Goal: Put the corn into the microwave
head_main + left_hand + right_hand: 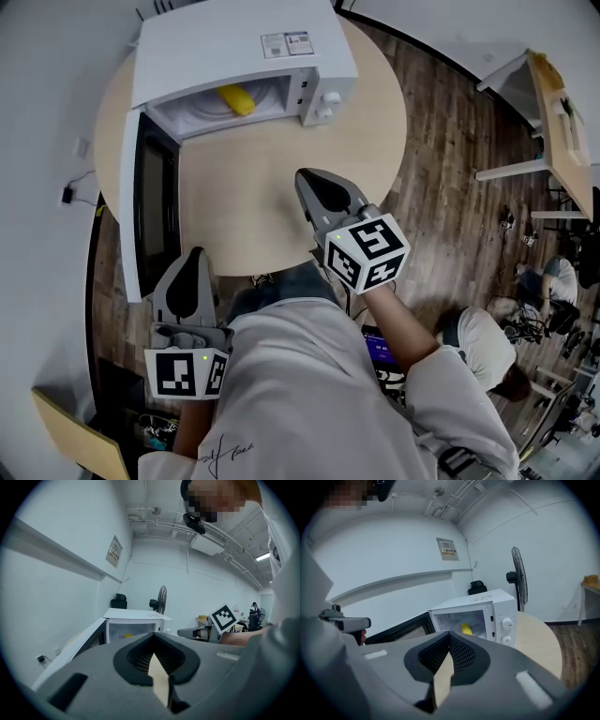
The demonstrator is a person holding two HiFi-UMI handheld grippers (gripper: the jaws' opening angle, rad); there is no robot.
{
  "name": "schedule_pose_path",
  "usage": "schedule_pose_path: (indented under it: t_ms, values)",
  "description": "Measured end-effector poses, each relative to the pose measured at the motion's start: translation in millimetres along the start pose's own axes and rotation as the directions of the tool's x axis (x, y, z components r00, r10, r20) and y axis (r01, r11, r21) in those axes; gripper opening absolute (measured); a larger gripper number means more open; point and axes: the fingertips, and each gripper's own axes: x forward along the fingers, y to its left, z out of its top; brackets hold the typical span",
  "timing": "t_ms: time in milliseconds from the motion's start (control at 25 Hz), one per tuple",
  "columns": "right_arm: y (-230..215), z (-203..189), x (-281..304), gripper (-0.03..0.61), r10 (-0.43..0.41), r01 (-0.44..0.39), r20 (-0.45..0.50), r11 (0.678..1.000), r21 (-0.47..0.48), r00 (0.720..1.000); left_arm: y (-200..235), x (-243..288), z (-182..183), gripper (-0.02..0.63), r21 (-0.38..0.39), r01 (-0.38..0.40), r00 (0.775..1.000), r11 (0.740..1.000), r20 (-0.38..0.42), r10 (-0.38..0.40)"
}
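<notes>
The yellow corn (236,98) lies inside the white microwave (281,47), which stands at the far side of the round table (262,206). In the right gripper view the corn (466,629) shows in the lit cavity of the microwave (487,604). My right gripper (319,187) hovers over the table, in front of the microwave and apart from it, jaws shut and empty. Off the table's near edge at the lower left, my left gripper (194,262) is also shut with nothing in it. The left gripper view shows the microwave (136,617) ahead with its door open.
The microwave door (155,202) is swung wide open to the left, reaching toward the table's near edge. A standing fan (518,578) is behind the table. A desk (562,122) stands at the right, and people (487,347) sit on the wooden floor at the lower right.
</notes>
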Motion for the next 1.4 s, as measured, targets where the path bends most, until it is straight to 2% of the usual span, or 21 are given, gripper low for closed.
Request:
schedule_pose_path:
  t_ms: [160,400,920,1120,1400]
  values:
    - [11,8,-16,0.012,-0.006,0.007,0.014,1.000,-0.026,1.000,3,2,4,-0.003,-0.007,0.017,1.000,1.000,0.011,-0.017]
    - [27,11,-38,0.012,-0.027,0.028,0.018,0.997,-0.072,0.999,4,-3,5,-0.005,-0.010,0.033,0.999,0.999,-0.015,-0.033]
    - [47,15,-75,0.012,-0.036,0.037,0.026,0.997,-0.073,0.999,18,-17,-6,-0.009,-0.027,-0.007,0.999,1.000,-0.046,0.006]
    - [46,19,-88,0.011,-0.043,0.045,0.045,0.998,-0.044,0.998,22,-26,-4,-0.009,-0.053,-0.013,0.999,0.998,-0.032,0.012]
    - [54,15,-98,0.011,-0.023,0.025,0.039,0.998,-0.051,0.999,29,-42,3,-0.009,-0.038,-0.030,0.999,0.999,-0.017,0.029]
